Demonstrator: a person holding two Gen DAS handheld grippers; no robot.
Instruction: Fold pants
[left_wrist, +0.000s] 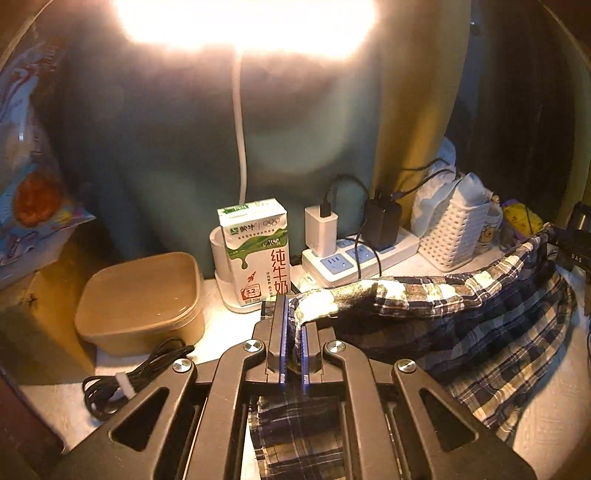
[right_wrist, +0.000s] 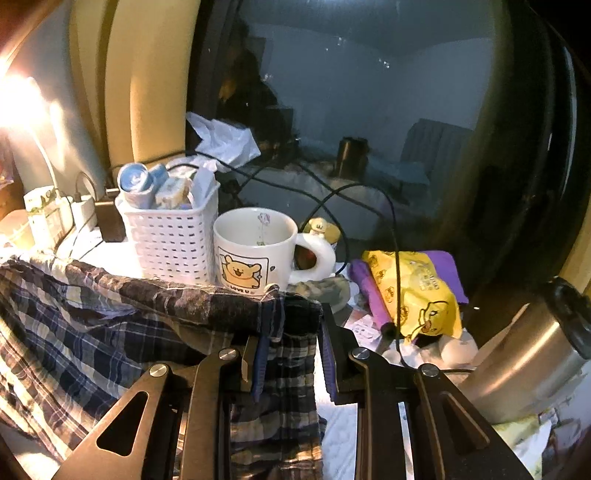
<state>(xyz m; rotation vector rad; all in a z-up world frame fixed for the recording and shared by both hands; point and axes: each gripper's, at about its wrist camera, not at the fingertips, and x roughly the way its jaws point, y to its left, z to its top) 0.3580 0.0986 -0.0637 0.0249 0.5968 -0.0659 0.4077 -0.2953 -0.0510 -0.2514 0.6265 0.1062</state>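
1. Left claw (left_wrist: 294, 325) clamped tight on plaid pants (left_wrist: 461, 314) edge; cloth drapes rightward over white counter (left_wrist: 229, 328). Only this view shows lidded brown box (left_wrist: 142, 299) and milk carton (left_wrist: 256, 251).
2. Right claw (right_wrist: 291, 332) partly closed on bunched pants (right_wrist: 110, 321) corner, cloth hanging left. Only here: empty bear mug (right_wrist: 255, 251); white basket (right_wrist: 173, 240) holds tubes.

Left claw (left_wrist: 294, 325): matte black linkage arms with triangular cut-outs, four round silver screws at pivots, blue pads lining inner finger faces. Right claw (right_wrist: 293, 332): same black build, silver screws, blue pads.
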